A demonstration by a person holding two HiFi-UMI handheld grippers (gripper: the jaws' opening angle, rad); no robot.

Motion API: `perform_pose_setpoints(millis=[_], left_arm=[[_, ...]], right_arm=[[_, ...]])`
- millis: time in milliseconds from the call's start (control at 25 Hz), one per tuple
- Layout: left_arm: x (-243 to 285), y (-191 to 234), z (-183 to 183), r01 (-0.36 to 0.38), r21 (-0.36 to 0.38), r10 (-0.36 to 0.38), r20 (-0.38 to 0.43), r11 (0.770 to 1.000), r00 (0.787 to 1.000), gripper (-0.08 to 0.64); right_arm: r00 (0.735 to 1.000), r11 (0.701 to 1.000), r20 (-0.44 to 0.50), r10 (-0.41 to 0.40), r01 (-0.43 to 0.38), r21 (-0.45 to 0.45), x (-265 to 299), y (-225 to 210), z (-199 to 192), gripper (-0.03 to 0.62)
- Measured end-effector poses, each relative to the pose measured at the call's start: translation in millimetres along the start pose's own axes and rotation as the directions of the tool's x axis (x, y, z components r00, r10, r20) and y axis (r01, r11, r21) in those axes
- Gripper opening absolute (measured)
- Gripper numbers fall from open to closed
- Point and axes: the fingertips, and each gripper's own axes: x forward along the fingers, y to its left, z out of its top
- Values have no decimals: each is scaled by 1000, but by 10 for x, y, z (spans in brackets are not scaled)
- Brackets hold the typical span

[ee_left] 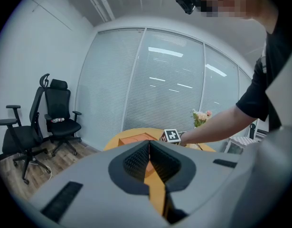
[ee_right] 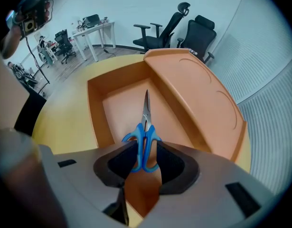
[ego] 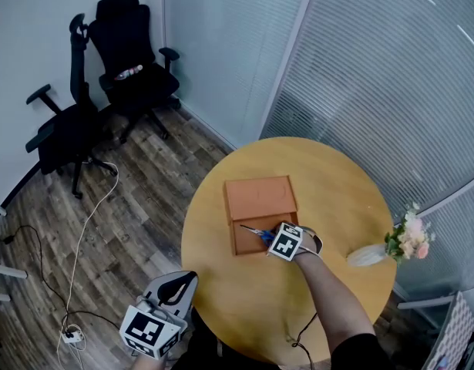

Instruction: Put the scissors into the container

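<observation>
The desk point(ego: 244, 307) and open orange container point(ego: 260, 195) are shown whole only in the head view. The fingers of the left gripper point(ee_left: 149, 152) are clenched, empty. In the right gripper view alone, the scissors point(ee_right: 145, 139) are seen with handles between the released fingers of the right gripper point(ee_right: 146, 159), blades inside the container.

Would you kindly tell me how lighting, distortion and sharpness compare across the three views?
Head view: soft, even light, little shadow on the table, straight blind slats bowed by the wide lens. Left gripper view: round fisheye frame with black corners, ceiling lights mirrored in the glass wall. Right gripper view: same fisheye curve, scissors crisp, no glare on the container.
</observation>
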Motion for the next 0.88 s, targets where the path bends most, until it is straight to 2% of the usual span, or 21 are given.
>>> perform_pose_setpoints(millis=[120,240,320,400,600,720,880], left_arm=[[-96,-1,64,2,14,-3,13,1000,1000,14],[-189,3,112,15,24,-15,24,1000,1000,14],[-249,5,134,28,28,-29,28,999,999,14],[-304,9,157,41,24,-42,37,999,998,14],[-331,-42,261,96,49,-98,58,994,993,14],[-278,-163,387,130,94,-136,61,987,989,14],[-158,-352,593,138,139,-151,83,981,985,14]], right_arm=[[1000,999,22,-15,14,34,-93,-4,21,140],[994,995,81,-71,64,82,-299,-70,119,140],[983,989,146,-109,92,116,-519,-55,213,138],[958,979,243,-155,115,168,-827,27,322,128],[833,930,468,-295,138,341,-1724,367,433,87],[733,904,577,-361,124,408,-2300,587,411,78],[606,887,667,-434,155,436,-3042,786,242,67]])
